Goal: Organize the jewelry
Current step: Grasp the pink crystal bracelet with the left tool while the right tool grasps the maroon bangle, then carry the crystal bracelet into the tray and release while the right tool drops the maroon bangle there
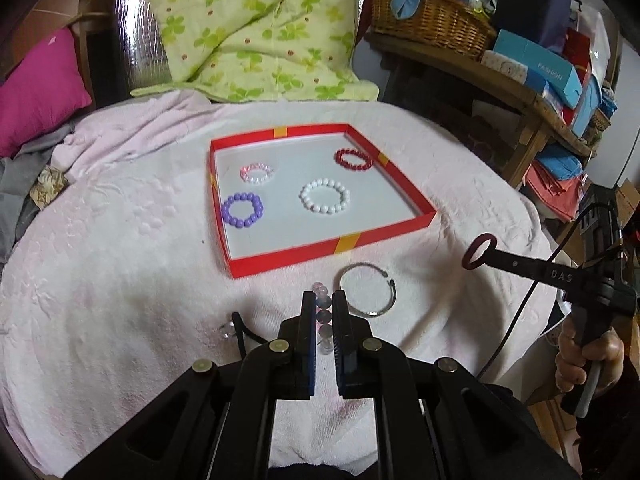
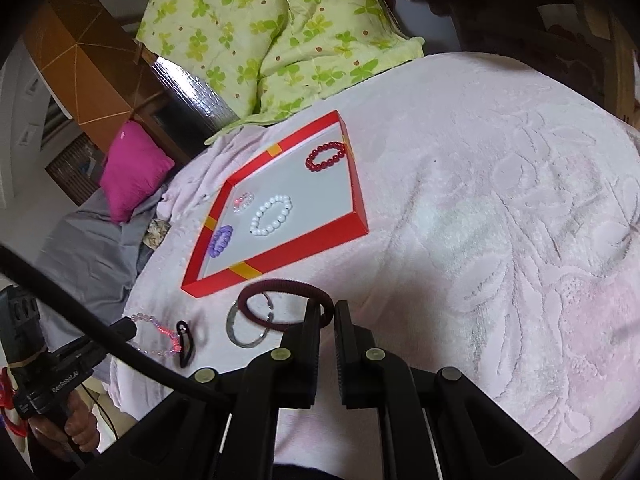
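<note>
My left gripper point(image 1: 324, 300) is shut on a clear and pink bead bracelet point(image 1: 324, 314), whose beads show in the gap between the fingers. In the right wrist view that bracelet point(image 2: 158, 338) dangles from the left gripper point(image 2: 128, 328) above the cloth. My right gripper point(image 2: 329, 308) is shut on a dark red hair tie point(image 2: 280, 286), which it holds up in the air as a loop point(image 1: 479, 251). The red tray point(image 1: 404, 184) holds pink point(image 1: 257, 173), purple point(image 1: 242, 210), white point(image 1: 325, 196) and dark red point(image 1: 354, 159) bead bracelets. A silver bangle point(image 1: 368, 294) lies on the cloth before the tray.
A black hair clip point(image 2: 186, 344) lies on the pink cloth point(image 2: 480, 200) near the left gripper. Behind the tray are a green floral quilt point(image 1: 256, 28) and a magenta cushion point(image 1: 40, 84). At right stands a wooden shelf with a wicker basket point(image 1: 428, 24) and boxes.
</note>
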